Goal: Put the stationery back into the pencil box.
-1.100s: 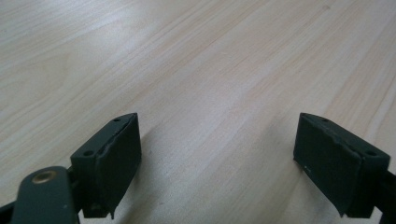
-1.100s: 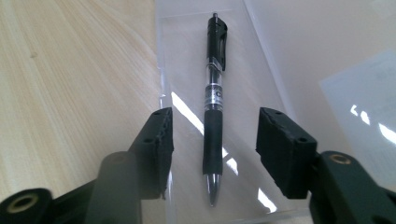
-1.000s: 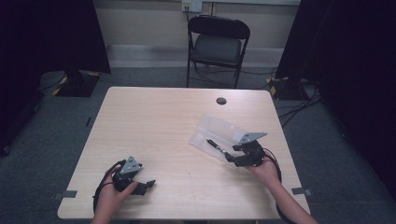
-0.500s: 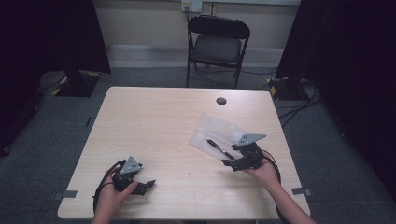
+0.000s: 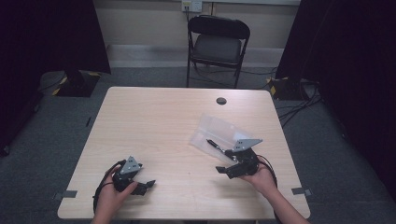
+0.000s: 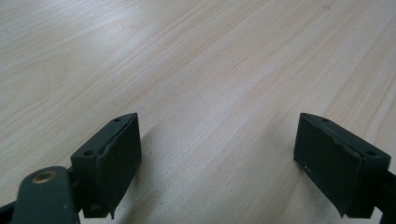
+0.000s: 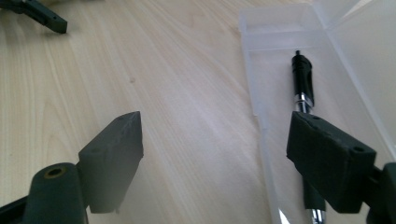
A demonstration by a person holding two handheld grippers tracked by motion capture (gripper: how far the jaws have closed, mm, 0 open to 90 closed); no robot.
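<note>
**Right claw backs off the pen case**

Since a second ago my right claw [image 5: 229, 171] has slid back toward the near edge of the counter [image 5: 159, 121], away from the clear plastic case [image 5: 219, 130]; the left claw [image 5: 140, 186] has stayed put at the near left.

The black pen [image 7: 303, 81] lies inside the open case, lengthwise, at the right of the counter. I judge I'm lining up to reach for the pen. Both claws are spread wide and pinch nothing. In the right gripper view the pen runs just beyond and beneath the right-hand jaw, so the next move calls for shifting sideways to straddle it, then lowering into the case without catching its wall. The right hand [image 5: 261, 179] holds the claw low, pointing left across the counter.
</note>
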